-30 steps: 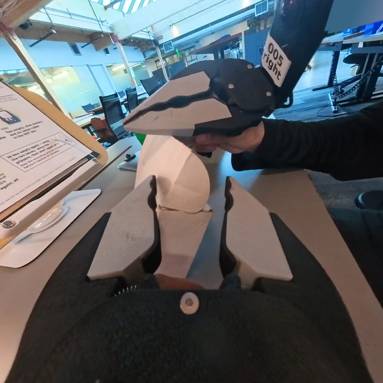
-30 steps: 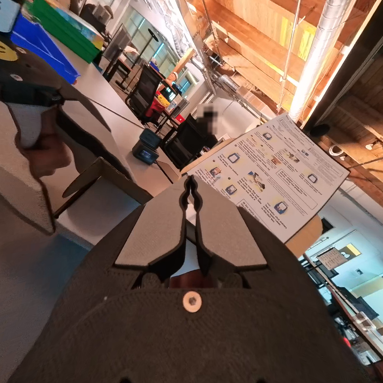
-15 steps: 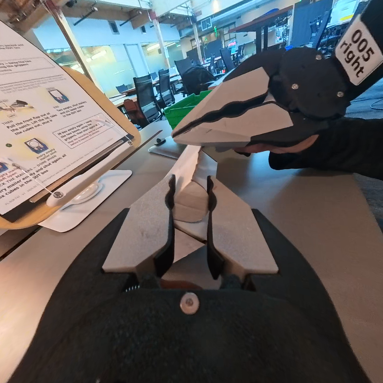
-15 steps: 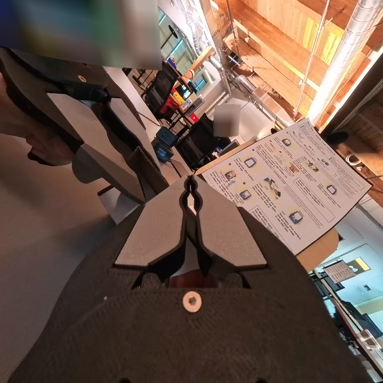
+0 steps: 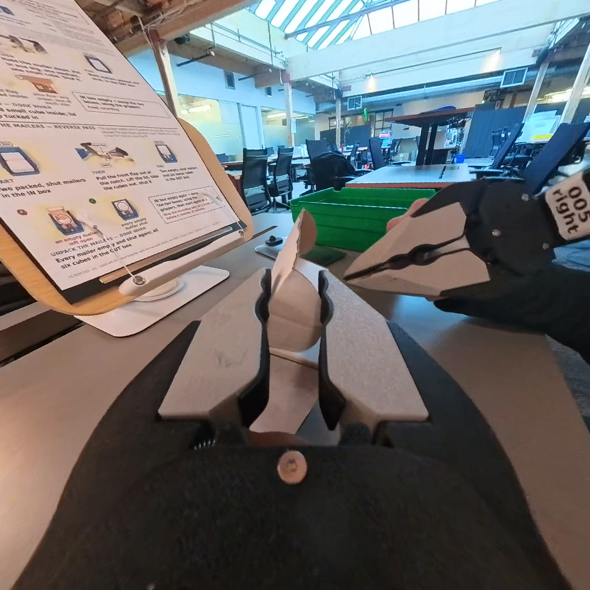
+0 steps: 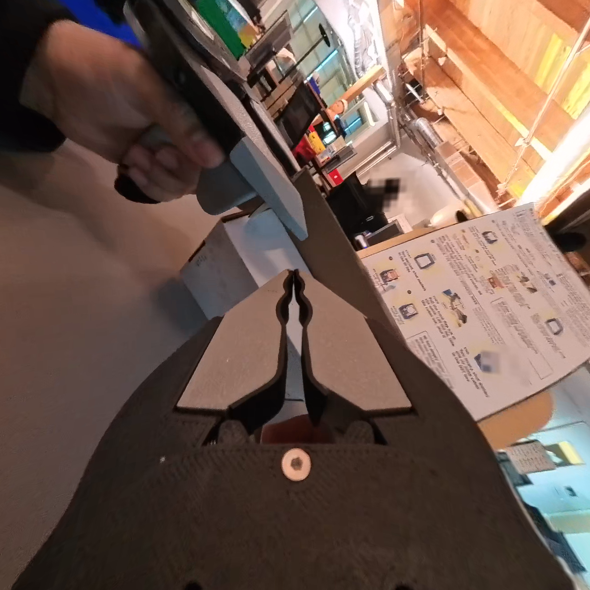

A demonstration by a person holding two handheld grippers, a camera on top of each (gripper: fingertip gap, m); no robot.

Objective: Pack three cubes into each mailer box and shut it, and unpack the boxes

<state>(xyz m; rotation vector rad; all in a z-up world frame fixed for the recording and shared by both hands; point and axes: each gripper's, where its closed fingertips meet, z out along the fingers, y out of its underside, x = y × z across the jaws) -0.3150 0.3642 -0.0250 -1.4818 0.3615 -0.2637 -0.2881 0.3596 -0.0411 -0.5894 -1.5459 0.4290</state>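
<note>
Left gripper (image 5: 293, 281) has its fingers spread a little around the rounded white flap (image 5: 295, 314) of the mailer box (image 6: 223, 265) — the flap sits in the gap. I can't tell from the left wrist view whether either pad actually presses it; there looks to be daylight on the right side. So: partly spread, straddling the flap, not clearly pinching.

Right gripper (image 6: 294, 273) is pressed together, tips meeting, nothing between them. In the left wrist view it hangs to the right of the box and slightly above the table (image 5: 479, 367), nose pointing left toward the flap, near but apart from it.

Key relation: the flap stands nearly upright and edge-on to the left gripper, its plane running along the finger axis and away from the camera. The box body lies straight ahead of the left gripper, toward the green bin (image 5: 357, 217). The left gripper is the nearer one — already on the flap; the right one would have to open first.

My read: next move is the left one closing on the flap and swinging it about its fold. Whether that is opening or shutting, I can't tell — no cubes visible in either view.

Instruction sheet on its stand (image 5: 105, 178) sits left of the box, well clear.
</note>
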